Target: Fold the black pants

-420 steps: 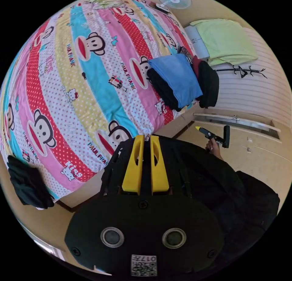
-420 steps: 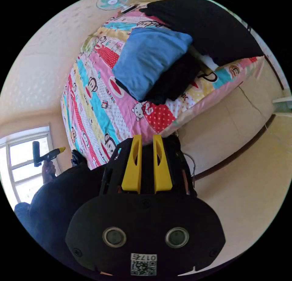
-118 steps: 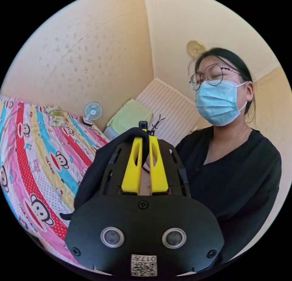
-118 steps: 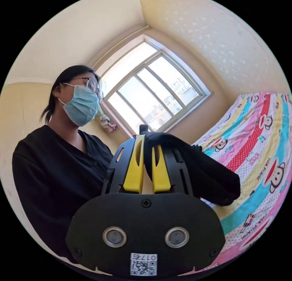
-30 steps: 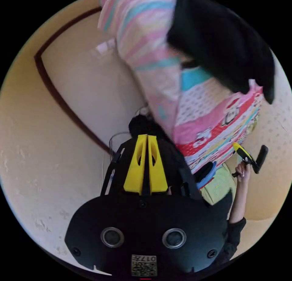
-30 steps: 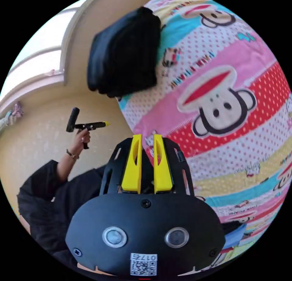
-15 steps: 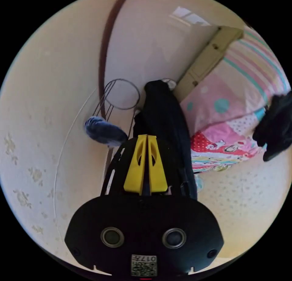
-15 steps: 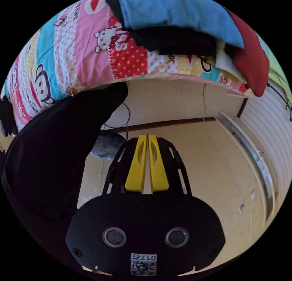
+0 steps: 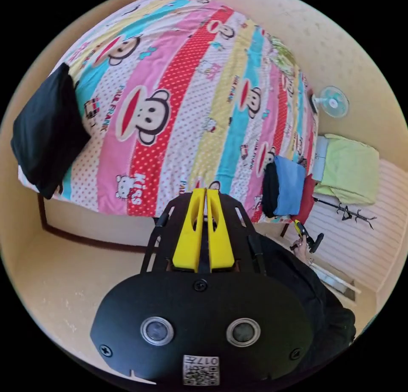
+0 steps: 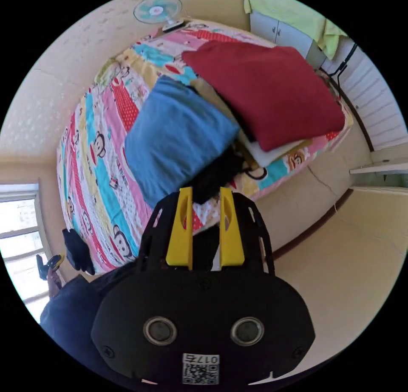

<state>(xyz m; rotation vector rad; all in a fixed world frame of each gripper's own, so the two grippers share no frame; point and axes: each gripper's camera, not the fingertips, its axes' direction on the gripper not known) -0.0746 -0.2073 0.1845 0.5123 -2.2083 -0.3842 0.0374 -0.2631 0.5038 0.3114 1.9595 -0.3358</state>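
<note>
Lying folded at the bed's (image 9: 178, 90) corner, black pants (image 9: 44, 128); left fingers (image 9: 206, 196) together, right fingers (image 10: 225, 205) apart.

Bedroom in a home. Bed (image 9: 238, 111) with a striped cartoon-monkey cover, folded clothes stacked on it: blue garment (image 10: 178, 137), red garment (image 10: 263, 86). Small fan (image 9: 333, 102) at the wall, window (image 10: 19, 235), cabinet under a green cloth (image 9: 350, 171).

The bed (image 9: 191, 90) carries the folded black pants (image 9: 46, 128) at one corner and a blue garment (image 10: 174, 137) beyond the right fingers (image 10: 178, 230).
</note>
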